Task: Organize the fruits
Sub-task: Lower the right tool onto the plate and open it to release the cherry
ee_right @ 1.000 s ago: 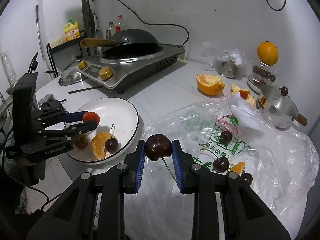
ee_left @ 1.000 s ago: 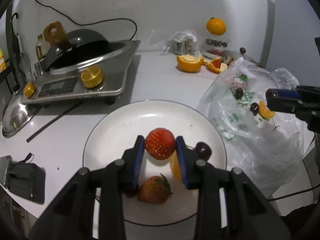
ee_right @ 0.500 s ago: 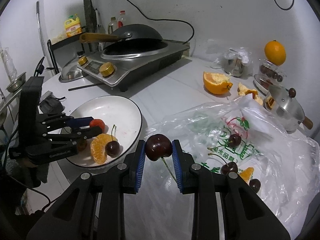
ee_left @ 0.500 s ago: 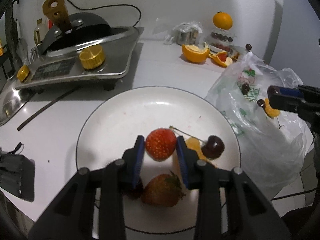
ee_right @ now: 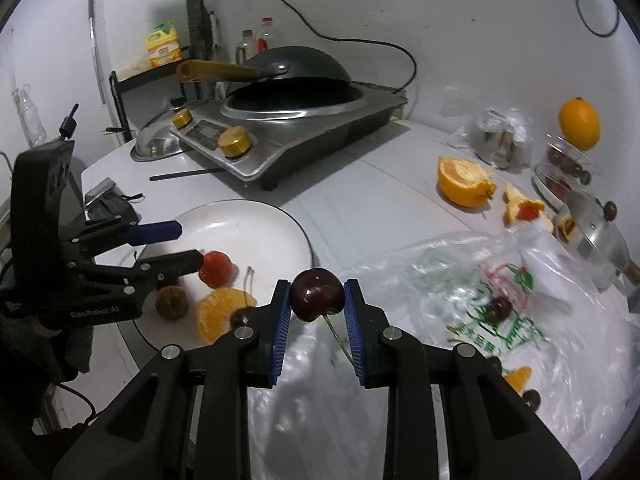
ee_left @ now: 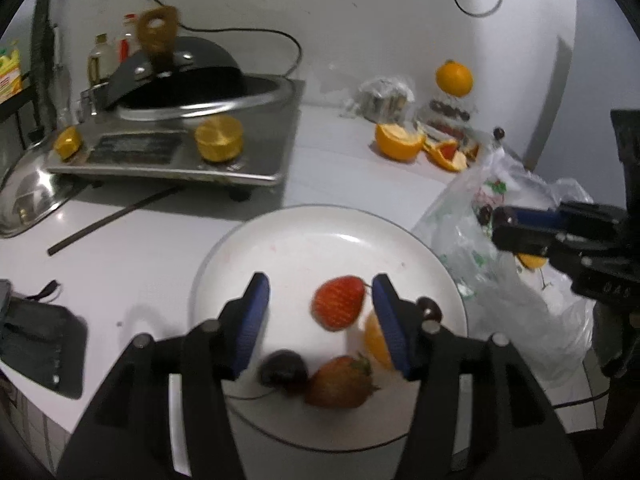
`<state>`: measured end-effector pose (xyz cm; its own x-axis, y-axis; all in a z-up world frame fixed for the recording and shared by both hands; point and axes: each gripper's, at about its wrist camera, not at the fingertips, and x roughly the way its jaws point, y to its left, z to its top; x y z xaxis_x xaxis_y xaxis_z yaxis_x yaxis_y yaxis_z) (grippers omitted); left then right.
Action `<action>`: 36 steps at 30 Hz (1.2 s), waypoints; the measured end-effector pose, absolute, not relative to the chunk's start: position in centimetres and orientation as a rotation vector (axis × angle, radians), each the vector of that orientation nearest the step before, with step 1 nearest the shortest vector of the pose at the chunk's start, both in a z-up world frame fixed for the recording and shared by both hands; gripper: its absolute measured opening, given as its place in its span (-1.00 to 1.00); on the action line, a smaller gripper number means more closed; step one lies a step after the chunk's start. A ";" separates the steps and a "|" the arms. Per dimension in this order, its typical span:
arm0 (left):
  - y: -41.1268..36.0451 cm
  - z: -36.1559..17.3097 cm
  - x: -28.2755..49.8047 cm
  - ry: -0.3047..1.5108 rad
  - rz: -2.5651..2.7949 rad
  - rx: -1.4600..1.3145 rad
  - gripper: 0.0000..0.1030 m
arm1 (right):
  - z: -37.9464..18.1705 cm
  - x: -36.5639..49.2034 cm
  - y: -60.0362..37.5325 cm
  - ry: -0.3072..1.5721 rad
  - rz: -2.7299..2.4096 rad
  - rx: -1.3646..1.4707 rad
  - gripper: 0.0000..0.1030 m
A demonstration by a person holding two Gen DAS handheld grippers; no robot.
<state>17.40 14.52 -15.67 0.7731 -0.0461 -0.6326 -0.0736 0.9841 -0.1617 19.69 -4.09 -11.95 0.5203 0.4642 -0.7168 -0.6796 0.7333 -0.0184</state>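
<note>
Two claws: the left claw [ee_left: 320,312] has just been opening, strawberry [ee_left: 338,308] loose between; right claw [ee_right: 318,312] pinches a cherry [ee_right: 317,295]

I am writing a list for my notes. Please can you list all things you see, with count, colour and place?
plate: one, white, near edge of counter
strawberries: two, red, on plate
orange segment: one, orange, on plate
cherries: two, dark, on plate
plastic bag: one, clear, right of plate, more cherries and an orange piece on it
cooker: one, silver, behind plate, black wok on top
whole orange: one, by wall
left gripper: jaws have just been opening, strawberry between them, released
right gripper: shut on one dark cherry
</note>
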 end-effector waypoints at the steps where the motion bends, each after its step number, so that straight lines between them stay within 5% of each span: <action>1: 15.0 -15.5 17.1 0.676 0.027 -0.188 0.07 | -12.0 19.7 -3.8 0.754 0.705 -0.317 -0.45; 26: 19.4 -16.0 15.2 0.650 0.102 -0.227 0.09 | -16.2 22.8 2.2 0.868 0.752 -0.336 -0.45; 30: 19.5 -16.1 15.1 0.647 0.102 -0.233 0.28 | -16.7 23.1 2.7 0.879 0.752 -0.338 -0.45; 36: 19.5 -15.9 14.8 0.640 0.102 -0.233 0.29 | -17.2 23.2 2.8 0.895 0.735 -0.352 -0.44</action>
